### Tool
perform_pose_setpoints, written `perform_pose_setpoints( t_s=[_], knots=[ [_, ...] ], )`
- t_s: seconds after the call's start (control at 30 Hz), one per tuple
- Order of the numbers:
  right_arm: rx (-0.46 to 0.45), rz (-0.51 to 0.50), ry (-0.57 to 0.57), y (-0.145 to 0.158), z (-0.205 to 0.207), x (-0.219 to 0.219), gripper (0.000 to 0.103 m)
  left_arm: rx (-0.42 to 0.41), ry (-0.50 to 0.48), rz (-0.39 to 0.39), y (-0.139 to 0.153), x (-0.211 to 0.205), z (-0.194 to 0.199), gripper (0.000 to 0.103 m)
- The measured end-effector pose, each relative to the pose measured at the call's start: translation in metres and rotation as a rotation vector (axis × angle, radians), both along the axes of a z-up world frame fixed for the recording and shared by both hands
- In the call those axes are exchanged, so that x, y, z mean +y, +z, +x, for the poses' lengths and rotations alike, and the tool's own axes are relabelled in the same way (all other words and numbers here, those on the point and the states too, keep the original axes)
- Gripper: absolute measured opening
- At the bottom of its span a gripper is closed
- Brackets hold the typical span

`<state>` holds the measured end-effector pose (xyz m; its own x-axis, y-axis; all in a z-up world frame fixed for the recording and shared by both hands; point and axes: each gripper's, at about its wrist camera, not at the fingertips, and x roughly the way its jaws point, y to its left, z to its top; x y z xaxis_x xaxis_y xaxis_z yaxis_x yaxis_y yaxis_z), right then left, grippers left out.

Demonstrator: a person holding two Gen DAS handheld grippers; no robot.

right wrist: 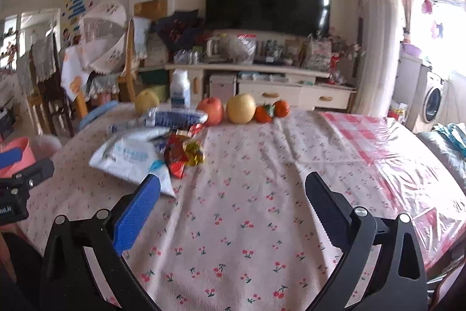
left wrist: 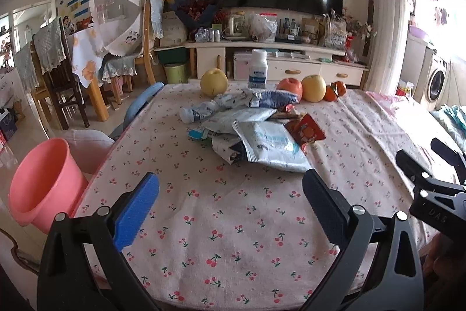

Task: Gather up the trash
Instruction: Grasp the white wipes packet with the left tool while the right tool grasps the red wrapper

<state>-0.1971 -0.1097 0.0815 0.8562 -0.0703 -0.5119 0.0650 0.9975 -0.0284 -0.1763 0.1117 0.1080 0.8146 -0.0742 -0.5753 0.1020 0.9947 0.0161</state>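
Observation:
A heap of trash lies mid-table: white-blue plastic wrappers (left wrist: 271, 145), a red snack wrapper (left wrist: 305, 131), a crushed bottle (left wrist: 196, 112). The right wrist view shows the same white wrappers (right wrist: 131, 156), the red wrapper (right wrist: 174, 159) and a yellow wrapper (right wrist: 193, 152). A pink bin (left wrist: 43, 182) stands off the table's left edge. My left gripper (left wrist: 230, 209) is open and empty above the cloth, short of the heap. My right gripper (right wrist: 233, 210) is open and empty, right of the heap; it also shows in the left wrist view (left wrist: 431, 165).
Fruit stands in a row at the table's far edge: a pear (left wrist: 213, 82), an apple (left wrist: 289, 88), a yellow apple (left wrist: 313, 88), tangerines (left wrist: 335, 91). A white bottle (left wrist: 258, 69) stands among them. A cherry-print cloth (left wrist: 233, 223) covers the table. Chairs stand at left.

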Motion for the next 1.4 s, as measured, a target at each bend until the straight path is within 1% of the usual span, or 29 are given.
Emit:
perform_pose_setpoints(
  t_s=[0.13,0.17,0.23,0.33,0.43,0.47,0.5,0.57,0.63,0.67,0.77,0.8,0.87,0.9,0.93,0.97,1.0,1.03,1.17,1.27,1.3,1.4],
  knots=[
    [0.053,0.037,0.072,-0.015,0.015,-0.004,0.098,0.039,-0.008,-0.015,-0.015,0.007,0.011,0.099],
    [0.066,0.048,0.076,-0.019,0.018,-0.005,0.098,0.061,-0.009,-0.023,-0.02,0.01,0.017,0.099],
    [0.1,0.095,0.097,-0.026,0.027,-0.011,0.098,0.091,-0.004,-0.041,-0.028,0.018,0.025,0.099],
    [0.155,0.207,0.124,-0.036,0.043,-0.023,0.098,0.125,0.01,-0.102,-0.039,0.035,0.041,0.099],
    [0.182,0.301,0.126,-0.041,0.056,-0.032,0.098,0.138,0.021,-0.154,-0.042,0.048,0.053,0.099],
    [0.191,0.327,0.128,-0.042,0.059,-0.034,0.098,0.145,0.016,-0.192,-0.041,0.051,0.057,0.099],
    [0.199,0.363,0.13,-0.044,0.066,-0.037,0.098,0.153,0.0,-0.244,-0.041,0.054,0.06,0.099],
    [0.21,0.447,0.146,-0.047,0.08,-0.043,0.098,0.156,-0.038,-0.321,-0.039,0.053,0.064,0.099],
    [0.206,0.527,0.173,-0.048,0.093,-0.046,0.098,0.156,-0.073,-0.347,-0.037,0.044,0.066,0.099],
    [0.202,0.546,0.182,-0.048,0.099,-0.046,0.098,0.154,-0.093,-0.356,-0.037,0.037,0.068,0.099],
    [0.207,0.568,0.203,-0.048,0.114,-0.044,0.097,0.168,-0.136,-0.389,-0.042,0.017,0.078,0.097],
    [0.209,0.572,0.209,-0.048,0.12,-0.042,0.096,0.175,-0.137,-0.396,-0.044,0.012,0.081,0.094],
    [0.207,0.576,0.237,-0.048,0.129,-0.039,0.084,0.197,-0.137,-0.408,-0.052,-0.001,0.09,0.088],
    [0.214,0.567,0.249,-0.049,0.134,-0.036,0.076,0.212,-0.139,-0.416,-0.056,-0.007,0.094,0.082],
    [0.222,0.55,0.258,-0.05,0.139,-0.033,0.075,0.221,-0.139,-0.422,-0.059,-0.011,0.096,0.078],
    [0.227,0.534,0.263,-0.052,0.143,-0.031,0.075,0.23,-0.132,-0.425,-0.063,-0.017,0.1,0.076],
    [0.229,0.526,0.27,-0.054,0.148,-0.029,0.072,0.234,-0.122,-0.427,-0.067,-0.02,0.104,0.075],
    [0.23,0.528,0.288,-0.055,0.151,-0.028,0.067,0.238,-0.111,-0.431,-0.071,-0.022,0.108,0.074],
    [0.241,0.501,0.328,-0.06,0.165,-0.019,0.063,0.245,-0.072,-0.472,-0.078,-0.02,0.122,0.071],
    [0.265,0.509,0.356,-0.066,0.177,-0.014,0.053,0.243,-0.044,-0.48,-0.082,-0.019,0.13,0.071],
    [0.274,0.51,0.367,-0.068,0.179,-0.012,0.047,0.246,-0.035,-0.49,-0.084,-0.018,0.132,0.071],
    [0.304,0.484,0.386,-0.075,0.186,-0.003,0.043,0.252,-0.031,-0.514,-0.086,-0.017,0.138,0.071]
  ],
)
